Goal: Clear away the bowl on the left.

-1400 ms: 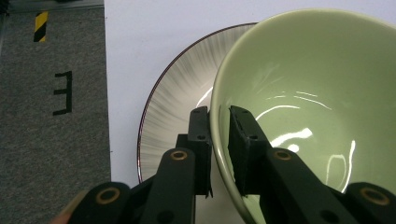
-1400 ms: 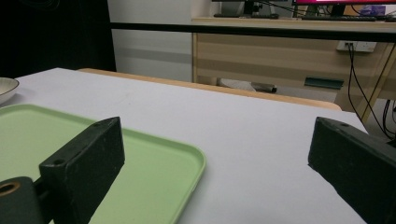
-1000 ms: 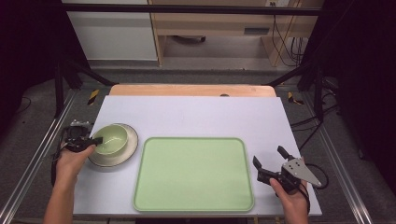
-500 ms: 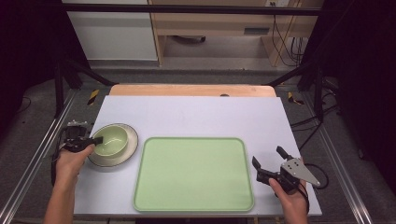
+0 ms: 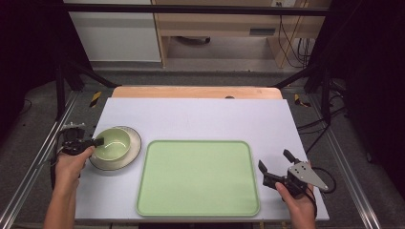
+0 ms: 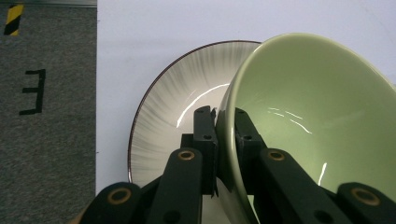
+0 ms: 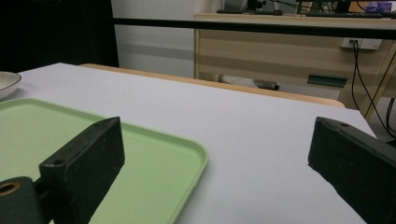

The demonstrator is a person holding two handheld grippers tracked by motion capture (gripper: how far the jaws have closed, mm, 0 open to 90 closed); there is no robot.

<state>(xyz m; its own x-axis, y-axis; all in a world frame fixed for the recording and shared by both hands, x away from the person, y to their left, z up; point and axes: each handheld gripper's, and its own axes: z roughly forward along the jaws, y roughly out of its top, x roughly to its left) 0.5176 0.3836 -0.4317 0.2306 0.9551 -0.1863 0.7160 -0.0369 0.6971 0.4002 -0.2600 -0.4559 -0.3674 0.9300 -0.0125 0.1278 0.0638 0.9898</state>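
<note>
A pale green bowl (image 5: 113, 142) (image 6: 308, 121) sits on a white plate (image 5: 133, 143) (image 6: 173, 112) with a dark rim at the table's left. My left gripper (image 5: 98, 141) (image 6: 223, 119) is shut on the bowl's near rim, one jaw inside and one outside. A light green tray (image 5: 198, 176) (image 7: 140, 154) lies at the middle front. My right gripper (image 5: 276, 162) (image 7: 215, 158) rests open at the tray's right edge with nothing between its jaws.
The white table top (image 5: 205, 117) has a wooden strip (image 5: 196, 92) along its far edge. Grey floor (image 6: 46, 93) lies beyond the left edge. Black frame legs (image 5: 76, 71) and cables (image 5: 291, 38) stand behind.
The left gripper's jaws have closed onto the bowl's rim. Both hands stay where they were.
</note>
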